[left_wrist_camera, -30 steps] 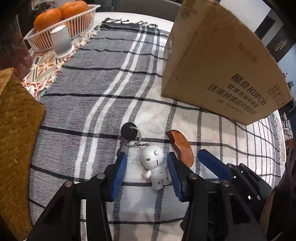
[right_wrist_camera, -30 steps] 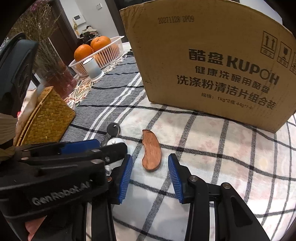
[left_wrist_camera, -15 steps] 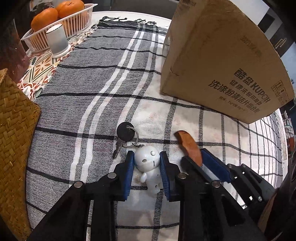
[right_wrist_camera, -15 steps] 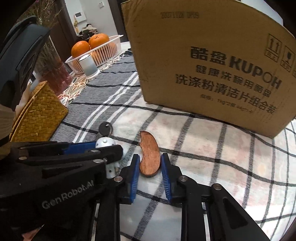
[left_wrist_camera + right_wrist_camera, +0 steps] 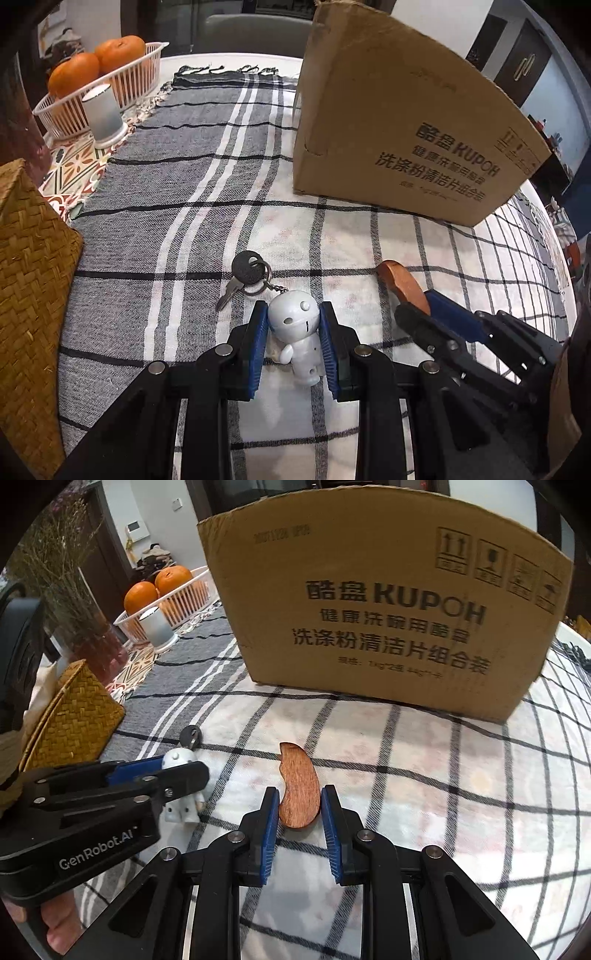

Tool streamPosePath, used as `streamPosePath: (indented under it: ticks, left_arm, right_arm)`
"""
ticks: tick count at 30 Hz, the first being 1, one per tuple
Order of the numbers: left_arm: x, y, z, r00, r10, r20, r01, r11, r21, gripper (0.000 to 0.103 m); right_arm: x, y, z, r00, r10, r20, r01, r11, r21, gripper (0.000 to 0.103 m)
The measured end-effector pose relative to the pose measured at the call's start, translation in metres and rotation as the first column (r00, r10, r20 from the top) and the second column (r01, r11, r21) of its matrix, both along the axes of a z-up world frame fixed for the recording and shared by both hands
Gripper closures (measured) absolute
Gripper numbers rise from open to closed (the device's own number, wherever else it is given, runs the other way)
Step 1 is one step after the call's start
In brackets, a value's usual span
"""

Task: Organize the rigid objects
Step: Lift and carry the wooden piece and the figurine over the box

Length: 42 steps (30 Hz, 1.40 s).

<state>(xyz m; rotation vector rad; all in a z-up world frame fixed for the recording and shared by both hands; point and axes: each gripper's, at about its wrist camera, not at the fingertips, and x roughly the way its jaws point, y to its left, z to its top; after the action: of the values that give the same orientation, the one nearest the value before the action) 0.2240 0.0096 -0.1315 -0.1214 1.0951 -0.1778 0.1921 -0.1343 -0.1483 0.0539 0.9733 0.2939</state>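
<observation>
Pinching the robot keychain in our left gripper, we squeeze the wooden piece with our right gripper.

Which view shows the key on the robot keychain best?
Left wrist view: the key, black head, ring and blade lie fully visible ahead of the robot figure. In the right wrist view only its dark head peeks out behind the figure.

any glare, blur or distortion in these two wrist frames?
Left wrist: fisheye bows the cardboard box; robot figurine sharp, slight sheen on its head. Right wrist: same bowing, box print readable, wooden piece crisp; corners vignetted black in both.
</observation>
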Motion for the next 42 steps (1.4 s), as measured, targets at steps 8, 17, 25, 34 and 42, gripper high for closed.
streamPosePath:
  ticks: [8,17,25,34,42]
  left_arm:
    - [-0.018,-0.005,0.017,0.998,-0.013,0.060,0.012,1.000,0.025,0.076]
    - [-0.032,-0.010,0.043,0.992,-0.026,0.127,0.027,1.000,-0.002,0.076]
    - [-0.042,-0.016,0.072,0.980,-0.040,0.196,0.044,0.999,-0.015,0.076]
    - [-0.045,-0.025,0.102,0.961,-0.061,0.269,0.067,0.998,-0.014,0.076]
    - [-0.042,-0.029,0.132,0.941,-0.065,0.333,0.078,0.997,-0.027,0.076]
  right_arm:
    - [-0.012,-0.014,0.013,0.999,-0.036,0.012,0.036,0.999,0.035,0.078]
    - [-0.030,-0.024,0.042,0.995,-0.068,0.073,0.065,0.997,0.050,0.078]
    - [-0.042,-0.034,0.075,0.986,-0.102,0.129,0.093,0.993,0.071,0.078]
    - [-0.050,-0.041,0.106,0.972,-0.120,0.201,0.110,0.992,0.063,0.078]
    - [-0.052,-0.045,0.136,0.951,-0.133,0.278,0.120,0.991,0.062,0.078]
